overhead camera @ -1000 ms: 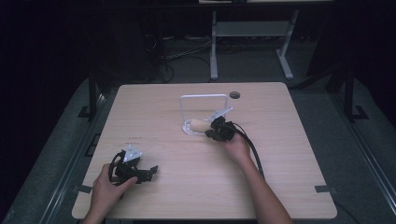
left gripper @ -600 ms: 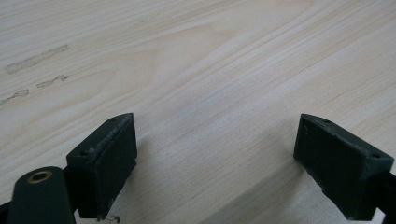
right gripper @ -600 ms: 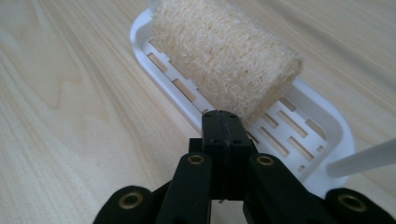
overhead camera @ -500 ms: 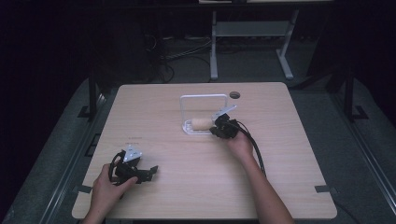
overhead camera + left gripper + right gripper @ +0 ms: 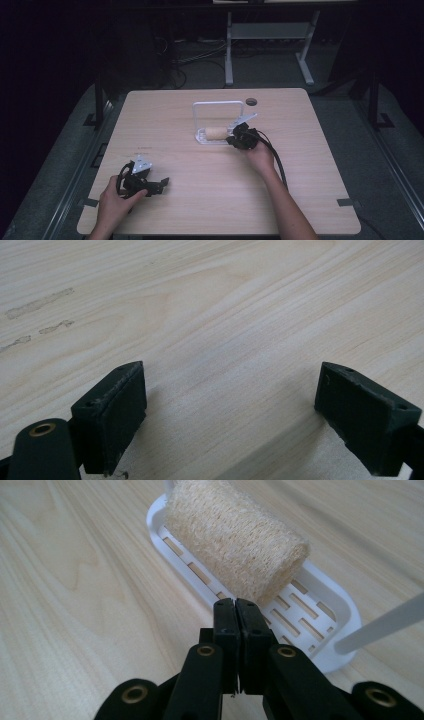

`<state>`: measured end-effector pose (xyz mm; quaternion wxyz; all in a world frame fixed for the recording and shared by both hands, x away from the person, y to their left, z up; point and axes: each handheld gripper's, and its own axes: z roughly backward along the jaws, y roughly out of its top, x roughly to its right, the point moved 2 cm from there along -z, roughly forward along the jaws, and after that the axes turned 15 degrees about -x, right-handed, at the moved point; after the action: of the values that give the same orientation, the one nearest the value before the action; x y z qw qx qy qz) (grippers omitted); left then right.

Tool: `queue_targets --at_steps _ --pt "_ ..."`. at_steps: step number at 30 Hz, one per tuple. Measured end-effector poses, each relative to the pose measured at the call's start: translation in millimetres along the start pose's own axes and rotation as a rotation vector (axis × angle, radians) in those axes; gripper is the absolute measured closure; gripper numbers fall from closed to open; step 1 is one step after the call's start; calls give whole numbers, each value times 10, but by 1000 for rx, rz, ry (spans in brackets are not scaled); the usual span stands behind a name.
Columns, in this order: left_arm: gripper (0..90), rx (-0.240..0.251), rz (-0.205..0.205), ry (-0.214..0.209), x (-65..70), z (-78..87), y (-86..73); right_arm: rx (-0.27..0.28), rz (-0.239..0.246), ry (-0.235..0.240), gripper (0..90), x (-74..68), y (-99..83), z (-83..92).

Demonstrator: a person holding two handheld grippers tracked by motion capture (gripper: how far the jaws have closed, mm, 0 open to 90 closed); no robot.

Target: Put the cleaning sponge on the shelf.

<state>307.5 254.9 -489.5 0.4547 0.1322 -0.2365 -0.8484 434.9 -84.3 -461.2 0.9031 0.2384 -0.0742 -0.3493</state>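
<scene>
On the left side of the bench (image 5: 165,115) we rest our left hand-held gripper (image 5: 150,185) on the wood near the front edge, its jaws spread wide with nothing between them; in the left gripper view they frame bare wood grain. Moving right, toward the middle of the bench, stands a white slotted tray (image 5: 205,137) with a tall white wire frame (image 5: 218,105) rising from it, and in the tray lies a tan loofah roll (image 5: 216,133) on its side. In the right gripper view the loofah roll (image 5: 235,545) sits across the tray's slots, its cut end facing us. Just right of it is our right hand-held gripper (image 5: 235,138), whose jaws are pressed together with nothing pinched; its tip (image 5: 235,605) is at the roll's near end, and we cannot tell whether it touches. From here we judge the main risk to be a push instead of a grasp: with closed jaws nudging the end, the light roll could slide along the tray or tip out over the far rim, and the tray itself may skid on the smooth wood. If we open the jaws this close, one pad could catch the tray's rim or snag the coarse fibres. The thin white rod (image 5: 380,625) at the right could also foul the gripper.
</scene>
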Motion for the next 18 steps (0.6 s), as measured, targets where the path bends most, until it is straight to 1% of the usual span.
queue_targets --at_steps 1,6,8,11,18 --pt "126 -1 1 -1 1 0 0 0 0 0 856 0 0 0" --pt "127 -2 -3 1 -2 1 -1 12 7 -1 734 -29 -56 94" --pt "126 -2 -2 0 -1 1 -1 14 7 -4 712 -45 -90 135" --pt "127 -2 -2 1 -2 1 -1 12 2 -6 643 -56 -137 179" --pt "126 -2 -1 0 0 1 -1 22 -33 -1 445 -76 -286 281"
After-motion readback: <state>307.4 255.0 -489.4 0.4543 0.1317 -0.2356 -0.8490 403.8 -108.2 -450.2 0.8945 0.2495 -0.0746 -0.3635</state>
